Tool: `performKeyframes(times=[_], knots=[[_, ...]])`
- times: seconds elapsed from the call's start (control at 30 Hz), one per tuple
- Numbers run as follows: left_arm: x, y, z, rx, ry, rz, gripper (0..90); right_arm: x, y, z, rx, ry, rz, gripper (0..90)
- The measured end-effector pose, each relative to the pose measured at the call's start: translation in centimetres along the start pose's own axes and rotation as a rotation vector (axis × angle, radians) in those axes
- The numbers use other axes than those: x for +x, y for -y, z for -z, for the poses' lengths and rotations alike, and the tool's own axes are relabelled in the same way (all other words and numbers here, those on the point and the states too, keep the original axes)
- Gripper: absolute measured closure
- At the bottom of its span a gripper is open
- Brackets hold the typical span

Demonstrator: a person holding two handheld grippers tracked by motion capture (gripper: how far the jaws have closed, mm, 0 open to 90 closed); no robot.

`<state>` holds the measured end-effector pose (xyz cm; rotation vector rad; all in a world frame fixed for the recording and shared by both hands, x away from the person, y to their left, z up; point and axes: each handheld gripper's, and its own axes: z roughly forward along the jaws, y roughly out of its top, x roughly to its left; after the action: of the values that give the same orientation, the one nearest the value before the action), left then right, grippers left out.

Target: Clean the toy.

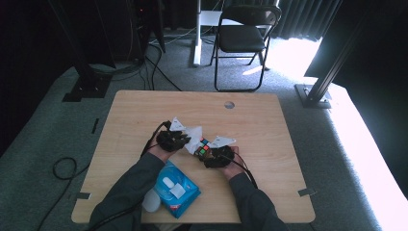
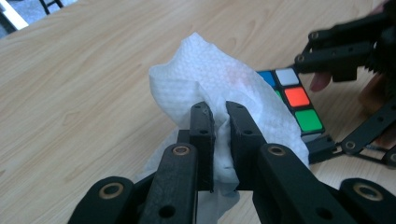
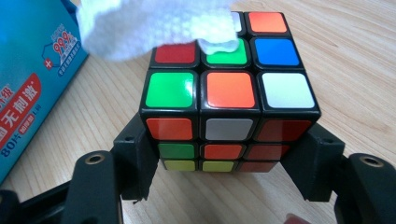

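left claw (image 2: 217, 109) pinches a crumpled white tissue (image 2: 210, 79) onto the scrambled cube (image 3: 226, 91); right claw (image 3: 229, 163) clamps the cube.

The crumpled white paper tissue (image 3: 154, 28) covers the scrambled colour puzzle cube's (image 3: 229, 88) top face toward 11 o'clock, and the picture's top edge cuts the tissue off. The blue wet-wipe packet (image 3: 32, 79) at 9 o'clock runs off the left edge, its print partly lost. In the left gripper view, the tissue (image 2: 210, 79) hides most of the cube (image 2: 296, 100). In the high view, the cube's (image 1: 203, 148) stickers are too small to tell apart.
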<state>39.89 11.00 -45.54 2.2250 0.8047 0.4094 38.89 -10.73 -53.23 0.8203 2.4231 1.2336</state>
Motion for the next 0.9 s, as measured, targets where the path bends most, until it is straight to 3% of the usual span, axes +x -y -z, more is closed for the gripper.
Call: performKeyframes(times=[0.9], knots=[[-2.3,-0.3,-1.3,0.008,0.072,-0.051,82.5,0.2,-0.4,-0.2,0.006,0.021,-0.005,34.2]])
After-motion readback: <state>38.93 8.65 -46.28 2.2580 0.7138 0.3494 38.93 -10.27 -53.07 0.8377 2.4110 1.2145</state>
